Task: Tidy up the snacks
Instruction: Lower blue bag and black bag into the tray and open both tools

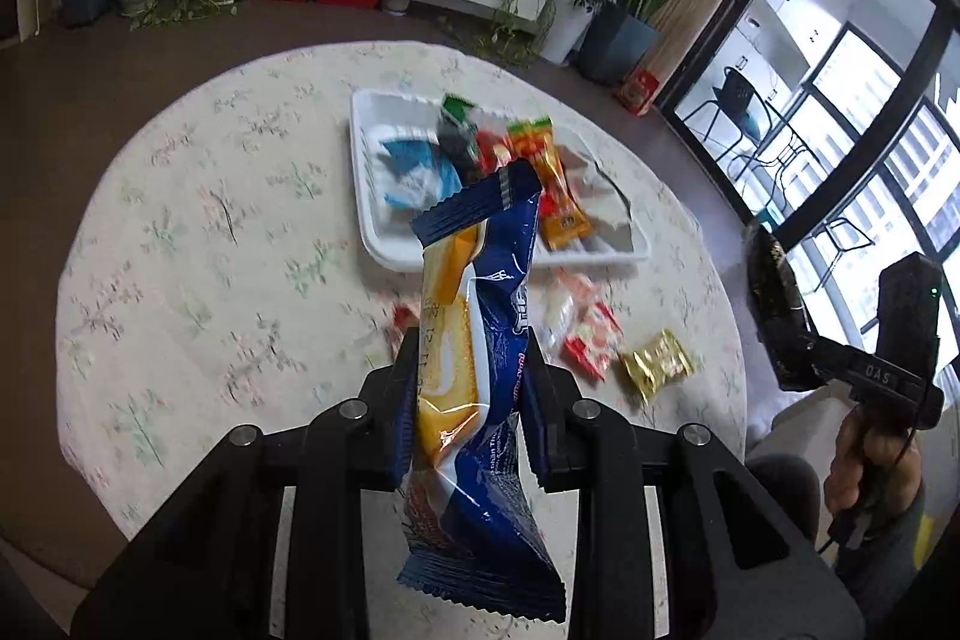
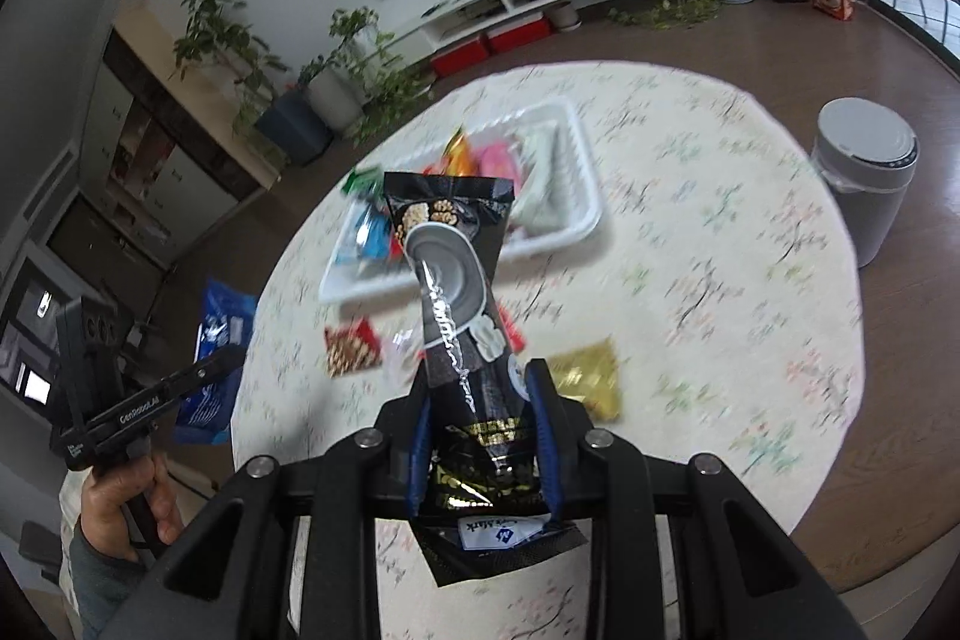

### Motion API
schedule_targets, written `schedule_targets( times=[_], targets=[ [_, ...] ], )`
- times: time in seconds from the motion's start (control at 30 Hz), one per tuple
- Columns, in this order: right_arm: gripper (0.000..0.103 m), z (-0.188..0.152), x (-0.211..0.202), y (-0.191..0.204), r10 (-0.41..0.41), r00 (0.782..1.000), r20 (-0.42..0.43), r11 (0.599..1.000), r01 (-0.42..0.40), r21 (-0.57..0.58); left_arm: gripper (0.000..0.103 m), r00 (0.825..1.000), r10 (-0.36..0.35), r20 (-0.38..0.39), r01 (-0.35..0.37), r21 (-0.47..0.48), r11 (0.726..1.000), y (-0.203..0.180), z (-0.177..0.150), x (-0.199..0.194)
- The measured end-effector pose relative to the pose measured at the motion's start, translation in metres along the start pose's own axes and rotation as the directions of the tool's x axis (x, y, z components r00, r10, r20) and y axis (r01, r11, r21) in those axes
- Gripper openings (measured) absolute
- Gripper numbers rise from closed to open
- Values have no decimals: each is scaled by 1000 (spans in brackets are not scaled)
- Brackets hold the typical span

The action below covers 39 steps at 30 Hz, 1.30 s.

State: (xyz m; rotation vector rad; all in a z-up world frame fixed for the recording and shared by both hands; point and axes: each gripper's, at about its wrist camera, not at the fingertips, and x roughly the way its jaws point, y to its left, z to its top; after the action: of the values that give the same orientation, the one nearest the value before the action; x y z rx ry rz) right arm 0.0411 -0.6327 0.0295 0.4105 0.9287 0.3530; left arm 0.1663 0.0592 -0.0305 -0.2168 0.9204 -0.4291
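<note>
White tray (image 1: pixel 384 244) holds several packets, types blurred. Left gripper (image 1: pixel 471 370) clamps blue-yellow packet (image 1: pixel 480 316); right gripper (image 2: pixel 480 394) clamps black packet (image 2: pixel 462 316). Floral counter (image 1: pixel 210 250).

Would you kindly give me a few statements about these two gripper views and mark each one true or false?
1. The left gripper is shut on a blue and yellow snack packet. True.
2. The right gripper is open. False: it is shut on a black snack packet.
3. The white rectangular tray holds no snacks. False: several packets lie in it.
4. A gold foil packet lies on the floral tablecloth, outside the tray. True.
5. A grey bin stands on the table. False: it stands on the floor beside it.
</note>
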Motion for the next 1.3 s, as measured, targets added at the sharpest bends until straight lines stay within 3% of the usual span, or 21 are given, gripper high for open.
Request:
schedule_targets(
  times=[0.27, 0.6, 0.97, 1.07, 1.3],
  targets=[
    [31, 71, -3, -11, -35, 995, 93, 999, 32, 34, 27, 999, 31, 25, -31, 19, 999, 9, 70, 12],
    [31, 141, 60, 19, -71, 995, 64, 996, 74, -42, 27, 996, 75, -39, -72, 58, 996, 15, 137, 88],
    [31, 140, 148, 23, -144, 987, -78, 989, 140, -53, 27, 985, 122, -123, -111, 94, 989, 22, 133, 169],
    [31, 135, 160, 23, -166, 981, -101, 985, 161, -63, 27, 980, 155, -122, -142, 114, 983, 20, 127, 177],
    [32, 129, 180, 29, -215, 966, -141, 975, 203, -92, 28, 979, 156, -128, -141, 117, 983, 23, 123, 181]
  ],
)
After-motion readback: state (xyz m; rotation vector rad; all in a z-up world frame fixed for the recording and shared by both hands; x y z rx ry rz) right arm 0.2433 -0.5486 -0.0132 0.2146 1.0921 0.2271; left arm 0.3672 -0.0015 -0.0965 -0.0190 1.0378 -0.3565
